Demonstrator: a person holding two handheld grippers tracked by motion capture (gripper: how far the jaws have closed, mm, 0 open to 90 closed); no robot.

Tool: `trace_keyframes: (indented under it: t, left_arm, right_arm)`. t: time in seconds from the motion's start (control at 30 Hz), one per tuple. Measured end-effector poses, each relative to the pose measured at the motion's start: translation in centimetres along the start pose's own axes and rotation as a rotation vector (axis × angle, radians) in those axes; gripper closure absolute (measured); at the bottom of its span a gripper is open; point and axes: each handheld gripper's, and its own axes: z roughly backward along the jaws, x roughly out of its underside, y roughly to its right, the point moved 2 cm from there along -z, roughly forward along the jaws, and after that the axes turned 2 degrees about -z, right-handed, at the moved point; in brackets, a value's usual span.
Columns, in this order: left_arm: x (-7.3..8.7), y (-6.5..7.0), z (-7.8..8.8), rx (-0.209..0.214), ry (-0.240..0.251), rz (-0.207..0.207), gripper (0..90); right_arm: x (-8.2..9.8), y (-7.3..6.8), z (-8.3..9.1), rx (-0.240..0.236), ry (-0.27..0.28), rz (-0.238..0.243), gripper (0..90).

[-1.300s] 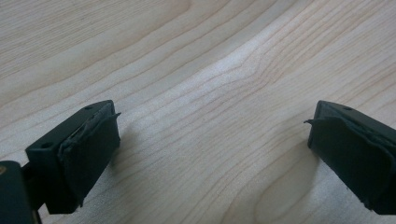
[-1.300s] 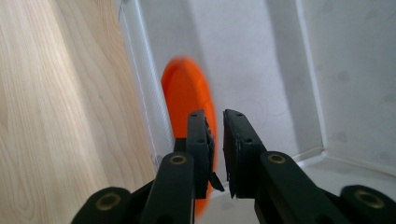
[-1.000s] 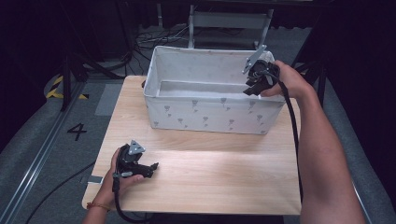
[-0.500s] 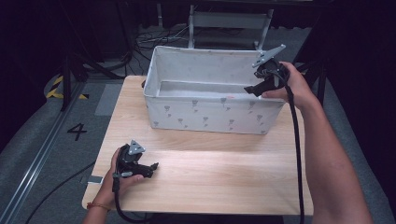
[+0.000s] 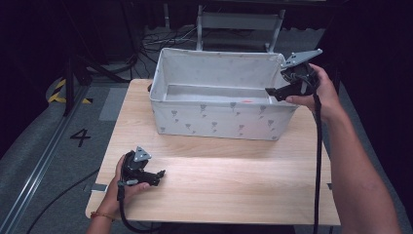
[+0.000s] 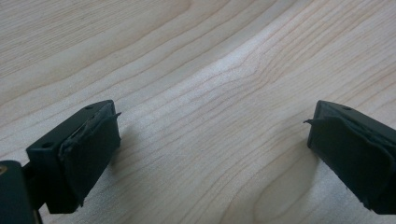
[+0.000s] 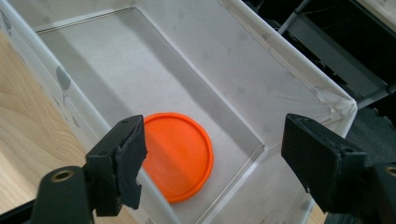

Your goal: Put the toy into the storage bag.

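Observation:
A white fabric bin (image 5: 219,117) stands at the back of the wooden table (image 5: 234,180). An orange round lid (image 7: 180,156) lies flat on the bin's floor near its right end; a sliver of the orange lid (image 5: 247,102) peeks over the front wall. My right gripper (image 5: 272,92) hovers above the bin's right end, open and empty; in the right gripper view my right gripper (image 7: 212,156) looks down on the lid. My left gripper (image 5: 158,176) rests on the table's front left, open, with bare wood between the jaws of my left gripper (image 6: 212,144).
Beyond the table are a dark floor with cables (image 5: 160,41) and a metal frame (image 5: 238,22). A rail and a floor marking "4" (image 5: 80,137) lie to the left. Bare wood spans the table's front half.
My right gripper has risen and drawn back to the right, from over the bin's right part to above its right rim. The left gripper has stayed put.

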Motion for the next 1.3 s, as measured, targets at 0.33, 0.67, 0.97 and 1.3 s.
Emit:
trace_keyframes:
  t: [0.33,0.67,0.97,1.3]
  left_arm:
    - [0.0,0.0,0.0,0.001,0.001,0.000,2.8]
    - [0.0,0.0,0.0,0.000,0.000,0.000,2.8]
    - [0.0,0.0,0.0,0.000,0.000,0.000,2.7]
    - [0.0,0.0,0.0,0.000,0.000,0.001,2.7]
  right_arm:
    - [1.1,-0.3,0.9,0.036,0.008,0.000,18.6]
    - [2.7,-1.0,2.1,0.057,0.038,-0.004,17.7]
    - [4.3,-1.7,4.1,0.072,0.064,0.011,16.6]
    - [6.3,-2.3,4.9,0.098,0.052,0.012,16.8]
